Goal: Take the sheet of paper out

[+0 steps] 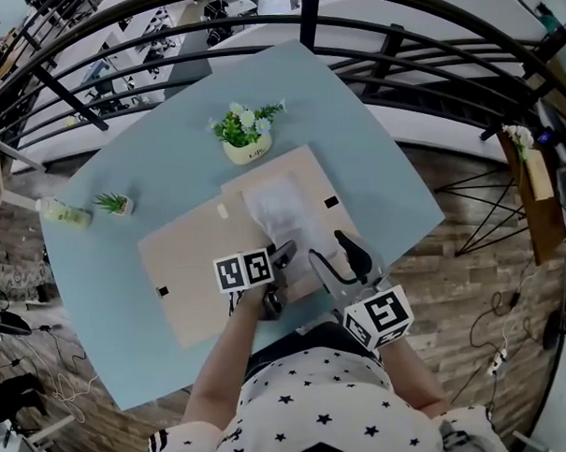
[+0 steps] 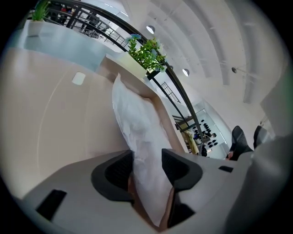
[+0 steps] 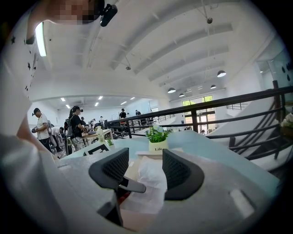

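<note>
A crumpled white sheet of paper (image 1: 280,204) lies on a tan flat board (image 1: 304,168) at the middle of the light blue table (image 1: 108,303). In the left gripper view the sheet of paper (image 2: 137,132) runs straight between the jaws of my left gripper (image 2: 146,162), which stands shut on its near end. My left gripper (image 1: 283,258) sits at the sheet's near edge in the head view. Just to its right, my right gripper (image 1: 333,254) is open. The sheet of paper (image 3: 149,176) shows in front of my right gripper (image 3: 145,167), untouched.
A larger tan board (image 1: 187,271) overlaps on the left. A white pot of flowers (image 1: 246,138) stands behind the boards, and a small plant (image 1: 113,203) and a bottle (image 1: 62,214) at the far left. A black railing (image 1: 396,37) curves round the table.
</note>
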The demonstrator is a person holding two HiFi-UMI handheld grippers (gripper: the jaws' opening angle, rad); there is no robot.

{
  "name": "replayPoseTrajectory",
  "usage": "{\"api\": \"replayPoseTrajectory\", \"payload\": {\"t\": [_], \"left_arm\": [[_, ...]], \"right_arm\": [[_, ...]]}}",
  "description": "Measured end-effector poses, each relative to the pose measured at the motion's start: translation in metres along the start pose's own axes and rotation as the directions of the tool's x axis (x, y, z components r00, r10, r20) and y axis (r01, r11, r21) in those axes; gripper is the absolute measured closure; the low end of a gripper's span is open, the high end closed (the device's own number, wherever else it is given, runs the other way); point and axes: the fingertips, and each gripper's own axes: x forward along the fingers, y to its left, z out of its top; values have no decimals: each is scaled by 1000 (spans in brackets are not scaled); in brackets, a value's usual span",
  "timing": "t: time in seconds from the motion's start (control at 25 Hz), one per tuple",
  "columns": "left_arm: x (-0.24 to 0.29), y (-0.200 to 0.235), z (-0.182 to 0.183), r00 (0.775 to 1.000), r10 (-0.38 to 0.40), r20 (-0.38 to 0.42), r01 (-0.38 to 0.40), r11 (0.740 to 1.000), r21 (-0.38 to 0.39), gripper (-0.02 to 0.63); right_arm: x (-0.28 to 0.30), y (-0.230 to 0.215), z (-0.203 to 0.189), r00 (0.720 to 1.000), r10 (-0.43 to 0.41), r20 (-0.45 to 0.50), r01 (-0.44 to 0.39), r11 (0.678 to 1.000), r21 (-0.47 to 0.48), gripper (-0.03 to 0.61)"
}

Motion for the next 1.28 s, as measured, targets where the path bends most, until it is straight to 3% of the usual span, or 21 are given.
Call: {"api": "replayPoseTrajectory", "payload": {"t": [0.12, 0.44, 0.64, 1.28], "left_arm": [[6, -2, 1, 1000, -7, -9, 7, 1000, -13, 426], [8, 4, 0, 1000, 22, -17, -22, 999, -26, 547], [-6, -2, 4, 1000, 4, 20, -4, 1000, -17, 590], [-111, -12, -2, 983, -26, 181, 18, 999, 45, 607]], "right_arm": [[-4, -4, 0, 1000, -11, 4, 11, 1000, 4, 364], [-13, -4, 1, 1000, -21, 14, 21, 1000, -2, 364], [-20, 3, 3, 1000, -27, 14, 27, 1000, 0, 364], [-53, 82, -2, 999, 20, 31, -19, 1000, -19, 364]]}}
